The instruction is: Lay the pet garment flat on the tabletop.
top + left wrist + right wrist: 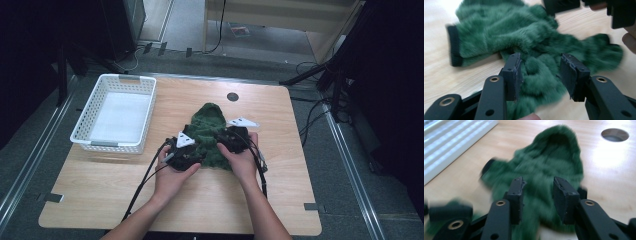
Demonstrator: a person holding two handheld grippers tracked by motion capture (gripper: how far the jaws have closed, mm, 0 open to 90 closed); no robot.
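High view, green fuzzy garment (210, 131) lengthwise, hood away, both grippers' jaws apart, gripping nothing.

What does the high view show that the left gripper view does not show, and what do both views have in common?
High view alone: the white basket at the table's left, the round hole in the tabletop, both forearms, and the floor with cables around the table.

Left gripper view alone: the garment's dark cuff up close, and the left gripper with its fingers apart above the fur.

Both: the green furry garment lying on the wooden table, and the right gripper beside it.
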